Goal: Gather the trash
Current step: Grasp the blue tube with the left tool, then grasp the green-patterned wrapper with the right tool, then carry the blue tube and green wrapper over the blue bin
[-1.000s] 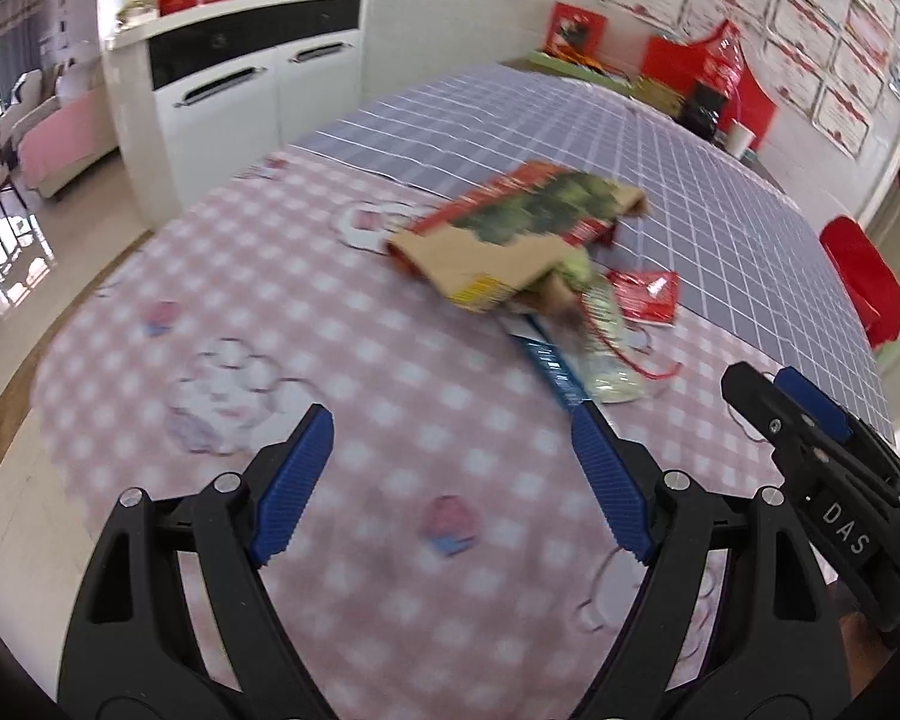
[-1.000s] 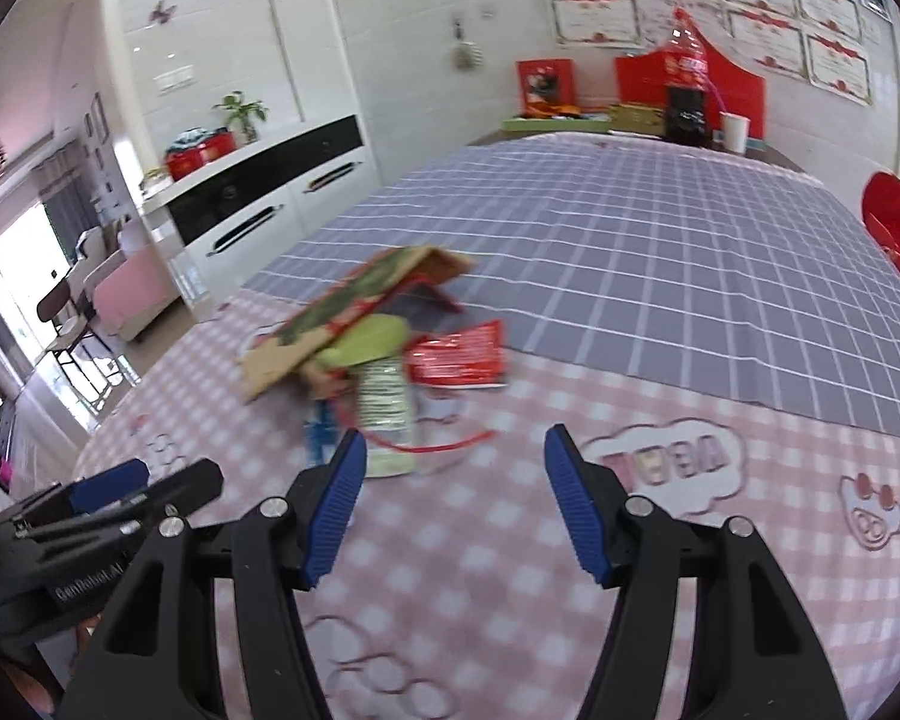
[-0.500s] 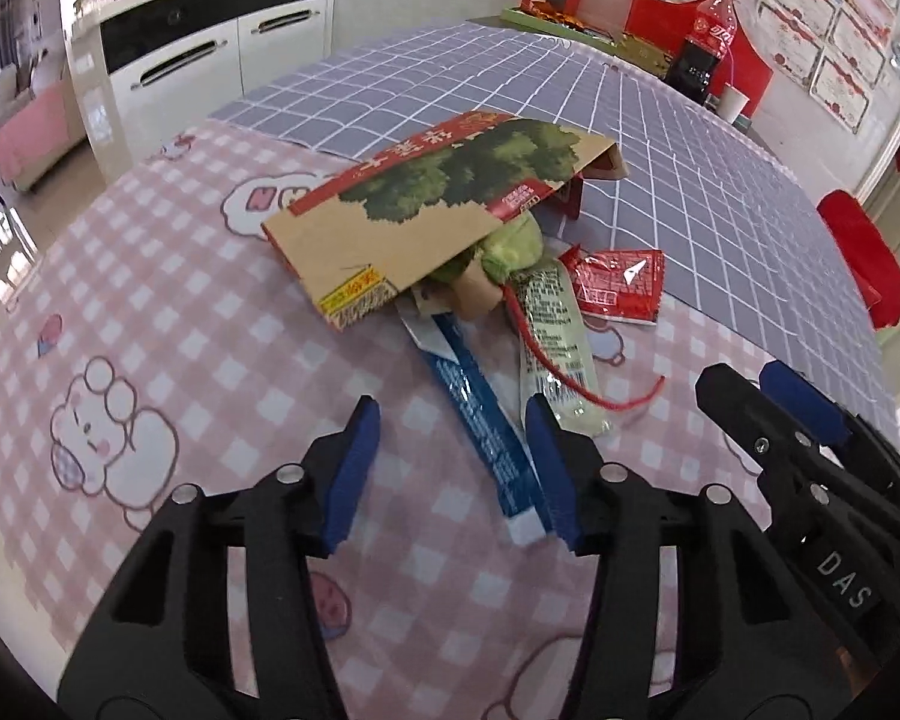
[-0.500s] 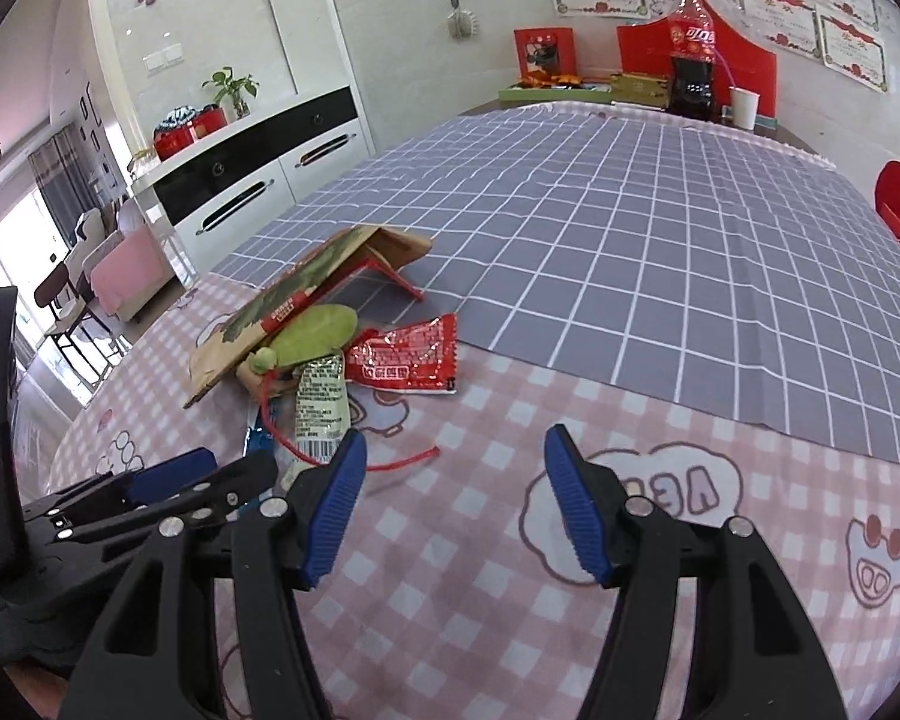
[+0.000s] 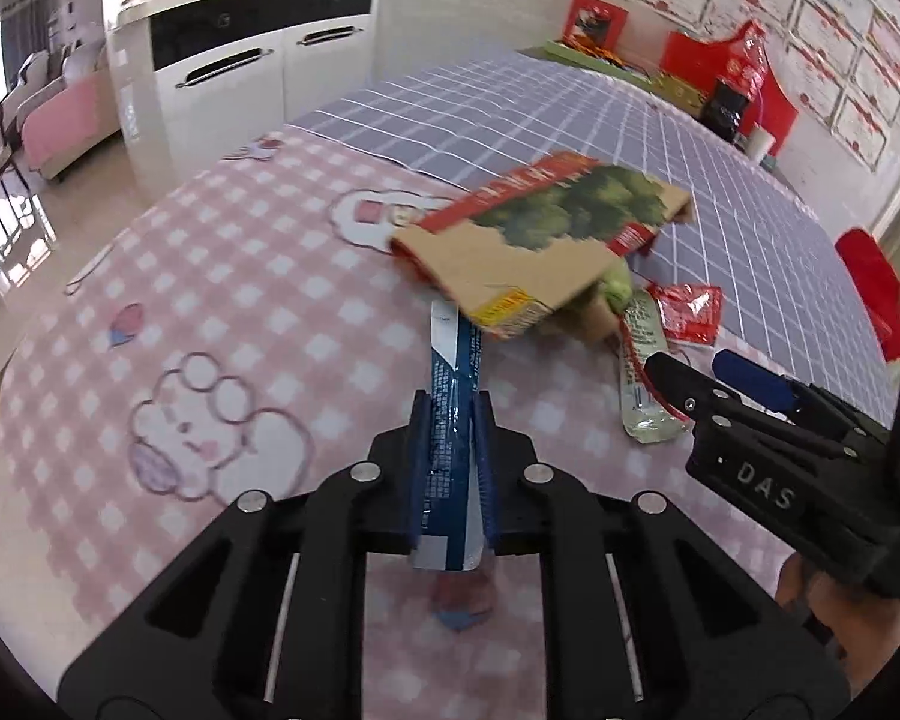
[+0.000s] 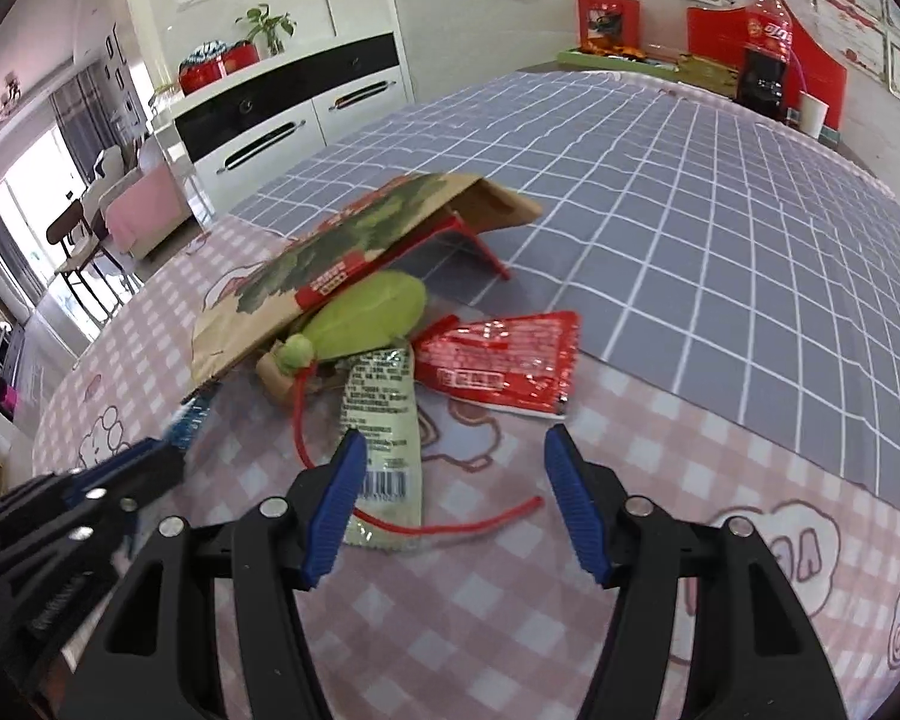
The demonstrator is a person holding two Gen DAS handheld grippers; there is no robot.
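While left tool (image 5: 452, 420) grips blue wrapper (image 5: 450, 372), open tablecloth (image 5: 210, 300) leftward

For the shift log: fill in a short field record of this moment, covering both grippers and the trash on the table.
left gripper: jaws have just closed, shut on the blue wrapper
right gripper: open, empty, over the pale green packet and red string
red sachet: flat on the tablecloth
cardboard box: torn, propped over a green item
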